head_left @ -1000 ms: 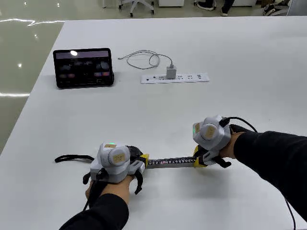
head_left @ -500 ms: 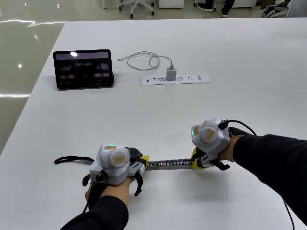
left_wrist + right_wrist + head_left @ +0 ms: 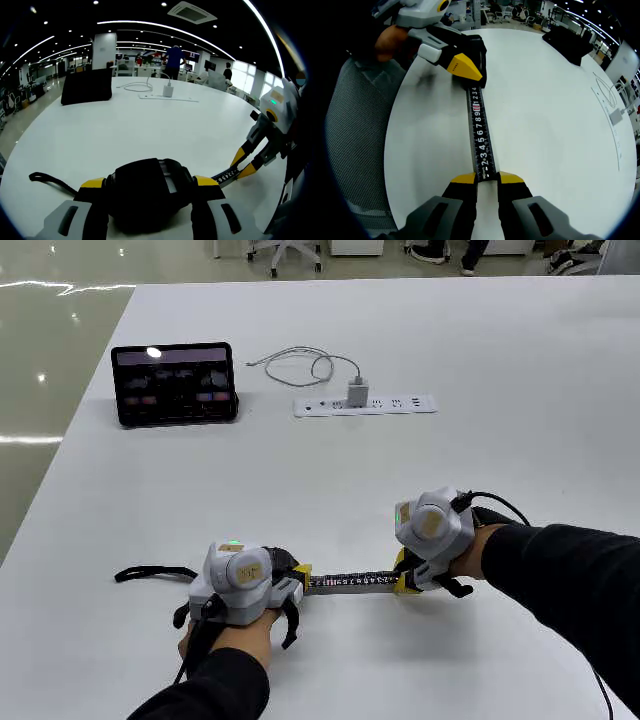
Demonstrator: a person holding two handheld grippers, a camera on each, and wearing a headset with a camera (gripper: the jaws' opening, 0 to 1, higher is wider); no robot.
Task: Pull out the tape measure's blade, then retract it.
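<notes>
A black tape measure case point(image 3: 150, 192) sits between the yellow-tipped jaws of my left gripper point(image 3: 149, 182), which is shut on it. In the head view the case point(image 3: 279, 561) lies near the table's front edge, with the left gripper point(image 3: 290, 578) around it. A short length of blade point(image 3: 350, 581) runs right from the case to my right gripper point(image 3: 403, 584). In the right gripper view the numbered blade point(image 3: 479, 132) stretches from the case point(image 3: 474, 49) down to my right gripper point(image 3: 486, 178), which is shut on the blade's end.
The case's black wrist strap point(image 3: 150, 570) trails left on the white table point(image 3: 420, 460). At the back stand a dark tablet point(image 3: 175, 380) and a white power strip point(image 3: 365, 403) with a charger and a coiled cable point(image 3: 300, 362). The table's left edge drops to the floor.
My right gripper has drifted a little left toward the case, and the exposed blade is slightly shorter. The left gripper holds the case in the same place.
</notes>
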